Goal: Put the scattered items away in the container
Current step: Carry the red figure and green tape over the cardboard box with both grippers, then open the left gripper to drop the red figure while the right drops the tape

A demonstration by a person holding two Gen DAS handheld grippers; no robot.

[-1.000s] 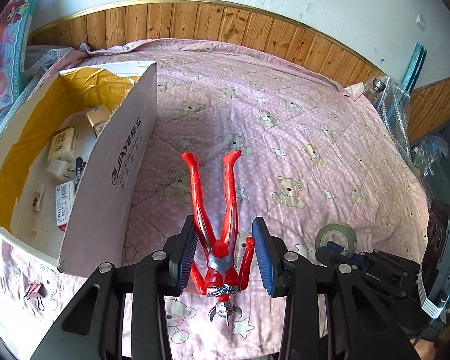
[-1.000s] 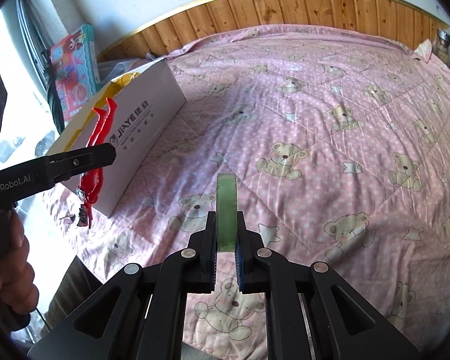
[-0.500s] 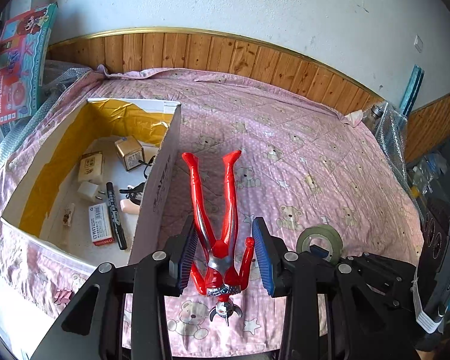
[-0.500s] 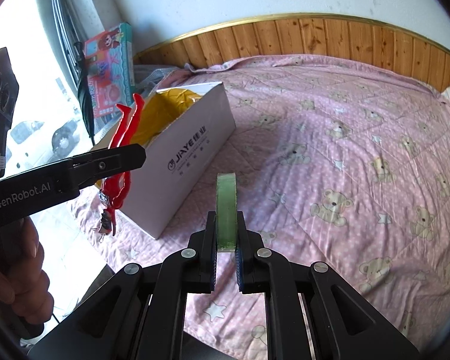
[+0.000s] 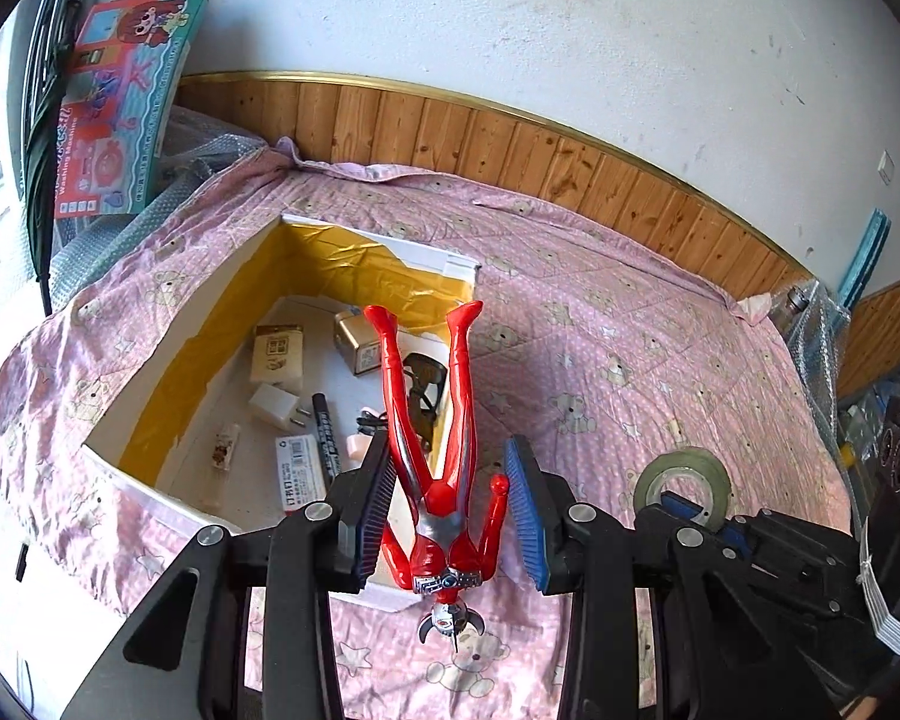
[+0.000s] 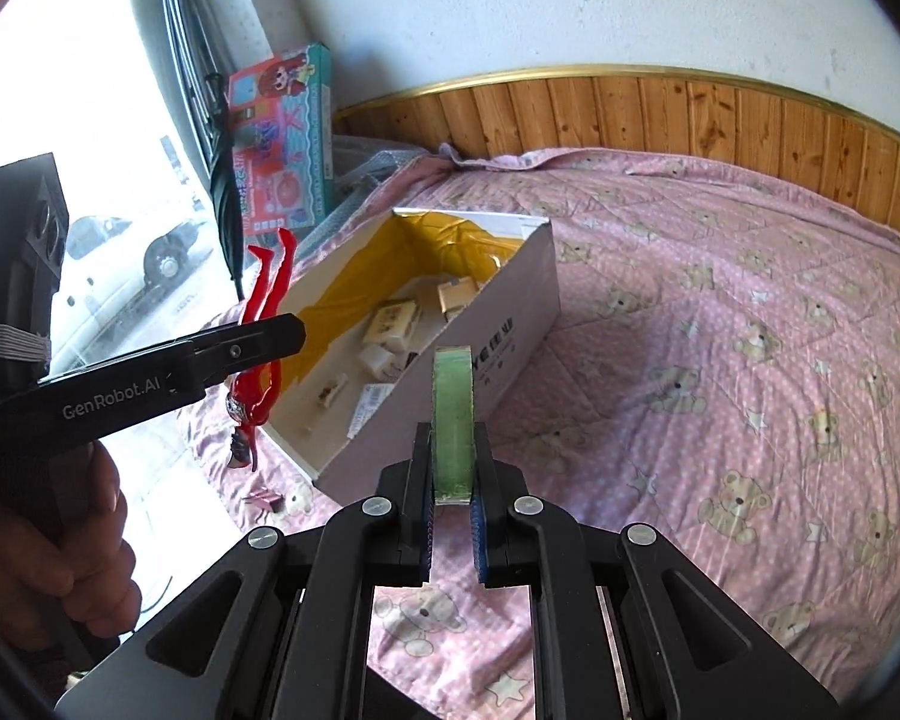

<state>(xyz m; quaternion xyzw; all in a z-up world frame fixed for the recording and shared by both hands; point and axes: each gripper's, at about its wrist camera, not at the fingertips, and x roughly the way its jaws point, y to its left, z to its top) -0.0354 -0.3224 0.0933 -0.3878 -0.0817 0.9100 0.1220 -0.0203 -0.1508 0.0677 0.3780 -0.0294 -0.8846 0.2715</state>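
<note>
Progress on both sides: the left hand-held gripper [image 5: 450, 510], clenched around the red plastic hero figure [image 5: 435, 450] hanging head-down, has swung across in the last second from above the pink teddy-bear bedspread [image 5: 630, 372] to right over the near wall of the white cardboard box with yellow lining [image 5: 168, 372], the legs pointing to 12 o'clock above the interior. The box, side-on a moment ago, now shows its floor from above: small cartons, a white plug, a black marker pen [image 5: 325, 438]. The right hand-held gripper [image 6: 452, 516] has risen too, pinching the green roll of adhesive tape [image 6: 452, 420] on edge, with the box at 11 o'clock and nearer than before. In the right wrist view the figure dangles at 9 o'clock by the box's near-left corner, so it looks not quite clear of the rim. My read: the carry is nearly done, and a short push forward before letting go should drop the figure inside, tape to follow. A pink binder clip [image 6: 264, 501] lies on the bedspread beside the box.
</note>
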